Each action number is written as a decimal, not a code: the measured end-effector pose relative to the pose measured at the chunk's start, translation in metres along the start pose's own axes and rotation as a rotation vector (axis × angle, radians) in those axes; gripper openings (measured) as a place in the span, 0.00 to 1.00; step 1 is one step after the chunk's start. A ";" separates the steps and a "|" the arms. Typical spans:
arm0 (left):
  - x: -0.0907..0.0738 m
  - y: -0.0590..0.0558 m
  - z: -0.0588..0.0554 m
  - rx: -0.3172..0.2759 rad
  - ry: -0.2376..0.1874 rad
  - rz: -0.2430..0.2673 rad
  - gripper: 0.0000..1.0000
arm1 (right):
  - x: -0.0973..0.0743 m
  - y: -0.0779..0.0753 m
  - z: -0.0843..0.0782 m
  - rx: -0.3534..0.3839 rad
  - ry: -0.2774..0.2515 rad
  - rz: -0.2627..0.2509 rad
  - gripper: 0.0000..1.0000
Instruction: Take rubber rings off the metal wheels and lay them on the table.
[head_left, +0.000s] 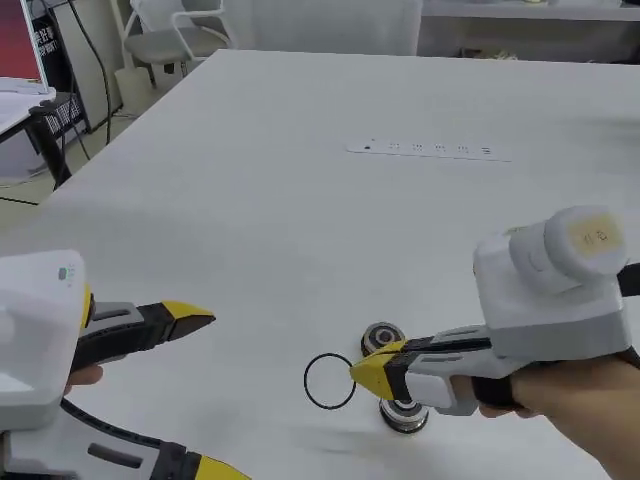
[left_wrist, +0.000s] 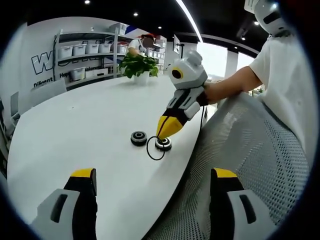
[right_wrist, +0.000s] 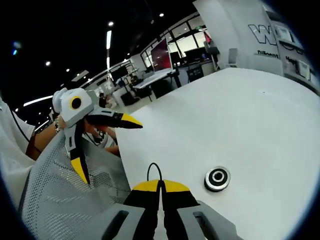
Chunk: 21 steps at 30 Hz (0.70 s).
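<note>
Rubber ring (head_left: 329, 381) is pinched in our right gripper's (head_left: 362, 372) closed jaws, left gripper (head_left: 205, 393) wide open, empty. We should lay it flat, clear of the metal wheels (head_left: 381, 338).

Layout of my table (head_left: 300, 200). The far wheel (head_left: 381, 338) sits just behind the near wheel (head_left: 405, 416), near the front edge. The ring (head_left: 329, 381) lies just left of both, caught at the tip of my right gripper (head_left: 362, 372), which enters from the right. My left gripper (head_left: 222, 394) stands apart on the left. A socket strip (head_left: 430, 150) lies well behind.
</note>
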<state>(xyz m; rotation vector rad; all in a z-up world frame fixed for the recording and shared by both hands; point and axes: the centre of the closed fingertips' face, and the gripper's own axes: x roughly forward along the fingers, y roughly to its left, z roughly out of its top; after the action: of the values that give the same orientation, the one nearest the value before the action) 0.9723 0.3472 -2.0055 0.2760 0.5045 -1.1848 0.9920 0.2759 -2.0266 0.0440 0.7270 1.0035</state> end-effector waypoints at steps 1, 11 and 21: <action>0.000 0.000 0.000 -0.002 -0.001 0.000 0.93 | 0.001 -0.001 -0.002 -0.010 -0.001 -0.005 0.00; 0.000 0.000 0.000 -0.006 -0.001 0.002 0.93 | 0.014 -0.009 -0.020 -0.068 0.048 -0.033 0.00; -0.001 0.002 0.000 -0.009 -0.005 0.010 0.93 | 0.021 -0.018 -0.031 -0.164 0.082 -0.080 0.01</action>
<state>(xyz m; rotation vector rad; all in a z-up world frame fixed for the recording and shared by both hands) 0.9737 0.3486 -2.0046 0.2679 0.5035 -1.1727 0.9948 0.2734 -2.0680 -0.1685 0.7132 0.9900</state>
